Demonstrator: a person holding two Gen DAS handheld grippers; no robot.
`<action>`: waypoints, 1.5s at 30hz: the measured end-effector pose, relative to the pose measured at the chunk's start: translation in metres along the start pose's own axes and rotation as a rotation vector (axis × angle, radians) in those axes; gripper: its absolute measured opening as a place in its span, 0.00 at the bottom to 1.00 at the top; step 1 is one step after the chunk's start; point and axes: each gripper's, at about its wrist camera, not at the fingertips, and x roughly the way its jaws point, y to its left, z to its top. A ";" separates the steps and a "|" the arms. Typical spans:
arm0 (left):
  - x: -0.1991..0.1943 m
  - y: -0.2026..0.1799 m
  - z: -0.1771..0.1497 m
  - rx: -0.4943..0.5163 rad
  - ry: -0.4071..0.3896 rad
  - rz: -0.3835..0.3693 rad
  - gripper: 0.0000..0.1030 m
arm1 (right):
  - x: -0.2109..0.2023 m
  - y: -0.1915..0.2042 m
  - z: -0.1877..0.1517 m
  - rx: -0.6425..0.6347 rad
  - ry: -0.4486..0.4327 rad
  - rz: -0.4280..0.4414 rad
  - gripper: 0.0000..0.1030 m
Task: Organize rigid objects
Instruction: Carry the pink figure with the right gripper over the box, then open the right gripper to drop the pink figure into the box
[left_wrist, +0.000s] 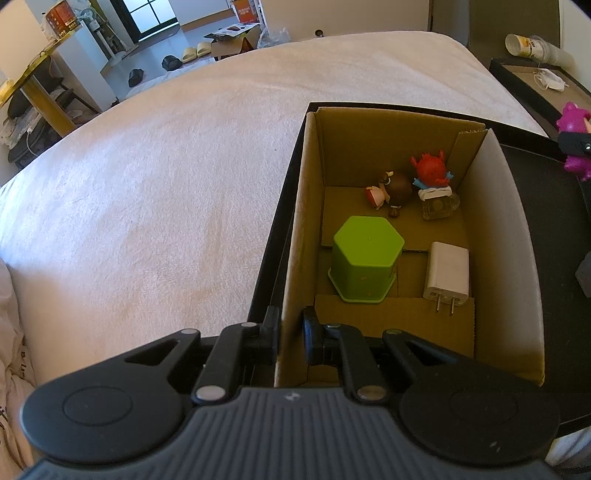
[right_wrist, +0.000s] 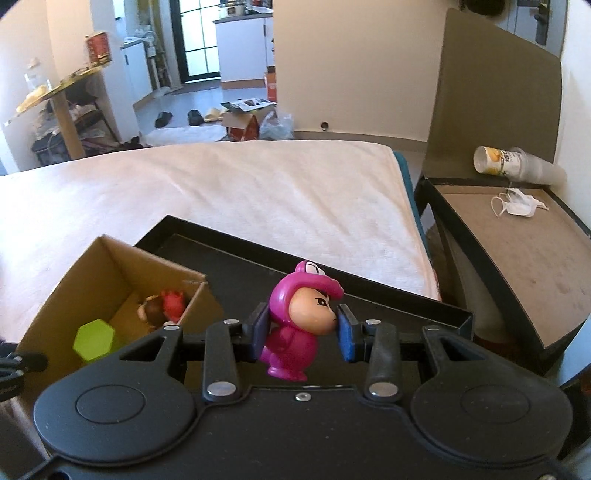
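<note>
A cardboard box (left_wrist: 303, 206) stands on a black tray (right_wrist: 369, 291) on the bed. Inside it are a green hexagonal cup (left_wrist: 364, 264) upside down, a white charger (left_wrist: 447, 273), a brown figurine (left_wrist: 393, 192) and a red figurine (left_wrist: 431, 170). My left gripper (left_wrist: 290, 332) is shut on the box's left wall at its near corner. My right gripper (right_wrist: 301, 332) is shut on a magenta-suited figurine (right_wrist: 299, 321), held above the tray to the right of the box (right_wrist: 107, 273). The figurine also shows in the left wrist view (left_wrist: 574, 140) at the far right.
The white bed cover (left_wrist: 166, 184) spreads left of and beyond the tray. A dark bedside table (right_wrist: 517, 236) at the right holds a face mask (right_wrist: 517, 206) and a tipped cup stack (right_wrist: 513, 164). Floor clutter lies beyond the bed.
</note>
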 end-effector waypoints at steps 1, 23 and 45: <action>0.000 0.000 0.000 0.000 0.000 0.000 0.12 | -0.003 0.001 0.000 -0.004 -0.005 0.004 0.37; 0.000 0.009 -0.001 -0.023 -0.005 -0.040 0.11 | -0.022 0.050 0.009 -0.028 -0.030 0.265 0.37; -0.002 0.022 0.003 -0.056 -0.029 -0.117 0.10 | 0.013 0.116 -0.010 -0.202 0.076 0.216 0.37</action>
